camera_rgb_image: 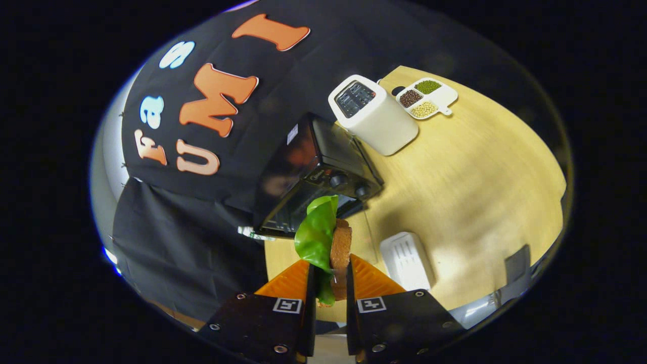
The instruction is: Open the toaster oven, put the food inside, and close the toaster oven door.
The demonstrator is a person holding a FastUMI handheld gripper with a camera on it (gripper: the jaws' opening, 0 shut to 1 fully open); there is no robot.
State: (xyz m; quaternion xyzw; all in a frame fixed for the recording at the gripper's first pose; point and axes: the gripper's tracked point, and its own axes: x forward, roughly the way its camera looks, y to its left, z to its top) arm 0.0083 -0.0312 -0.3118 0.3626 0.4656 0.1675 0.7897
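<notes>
Sandwich (339,247) of bread and lettuce sits clamped between the tool (331,283) fingers, which are nearly closed on both its sides. It looks light, soft and easily crushed, the leaf likely to slip. Toaster oven (313,172), door down, lies just ahead on the table (470,187).

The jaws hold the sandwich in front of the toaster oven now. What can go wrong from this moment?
1. The gripper pinches the sandwich at its lower part only; the green lettuce leaf hangs loose and may slip out.
2. The toaster oven door appears open, its glass lying low just beyond the food; the sandwich could bump it.
3. The white toaster stands close beside the oven, so a wide swing might knock it.
</notes>
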